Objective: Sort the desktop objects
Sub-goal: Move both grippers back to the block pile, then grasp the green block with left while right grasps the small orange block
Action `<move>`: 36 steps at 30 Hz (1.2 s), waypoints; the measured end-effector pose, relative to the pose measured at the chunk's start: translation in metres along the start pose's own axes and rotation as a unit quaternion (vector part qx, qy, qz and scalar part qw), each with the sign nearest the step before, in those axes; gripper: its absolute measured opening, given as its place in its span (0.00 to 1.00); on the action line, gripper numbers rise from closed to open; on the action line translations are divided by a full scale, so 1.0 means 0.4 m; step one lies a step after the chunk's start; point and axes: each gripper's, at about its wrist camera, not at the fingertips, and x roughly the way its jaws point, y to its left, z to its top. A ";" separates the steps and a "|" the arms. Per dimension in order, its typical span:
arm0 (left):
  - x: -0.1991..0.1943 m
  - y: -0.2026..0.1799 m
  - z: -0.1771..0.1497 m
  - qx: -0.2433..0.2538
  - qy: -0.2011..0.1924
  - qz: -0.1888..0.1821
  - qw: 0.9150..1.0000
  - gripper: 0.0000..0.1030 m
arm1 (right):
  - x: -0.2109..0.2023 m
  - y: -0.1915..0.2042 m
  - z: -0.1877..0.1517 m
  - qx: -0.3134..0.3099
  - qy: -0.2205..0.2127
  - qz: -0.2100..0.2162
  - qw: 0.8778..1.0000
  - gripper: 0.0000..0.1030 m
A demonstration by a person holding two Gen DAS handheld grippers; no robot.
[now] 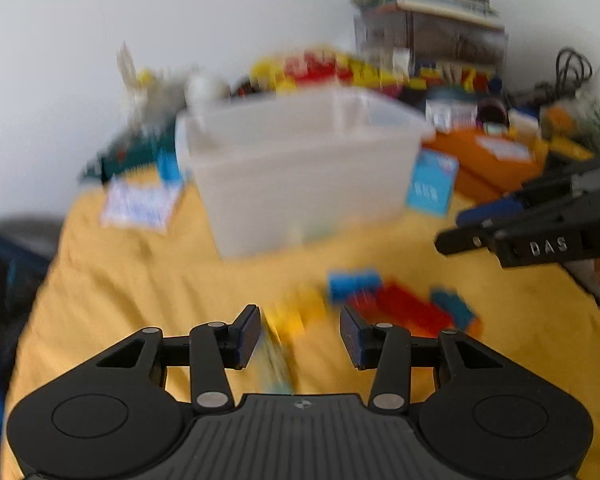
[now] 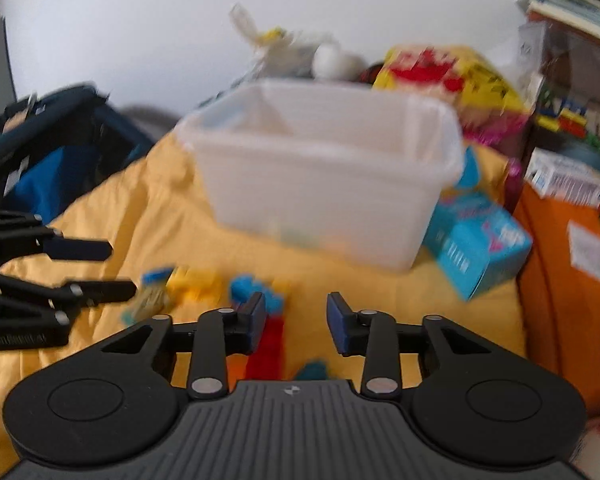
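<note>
Both the left gripper (image 1: 300,332) and right gripper (image 2: 296,322) gape empty above near bricks (image 1: 404,308), while the far bin (image 2: 324,172) seems, through blur, barely filled.

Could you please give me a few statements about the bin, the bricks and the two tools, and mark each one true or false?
1. The left tool is open and holds nothing. True.
2. The translucent bin stands on a green cloth. False: the cloth is yellow.
3. A red brick lies on the cloth near the right tool. True.
4. The right tool is shut on a blue brick. False: it is open and empty.
5. A light blue box lies beside the bin. True.
</note>
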 end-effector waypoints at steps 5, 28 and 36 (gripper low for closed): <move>-0.015 -0.008 -0.069 -0.021 0.028 -0.006 0.999 0.47 | 0.014 0.087 -0.058 -0.046 0.033 0.043 0.997 0.29; -0.057 -0.119 -0.129 -0.057 0.084 -0.083 0.991 0.47 | 0.007 0.049 -0.125 -0.031 0.054 -0.011 0.998 0.17; -0.009 -0.183 -0.136 -0.058 0.100 -0.070 0.991 0.43 | -0.052 0.033 -0.211 0.003 0.077 -0.019 0.997 0.17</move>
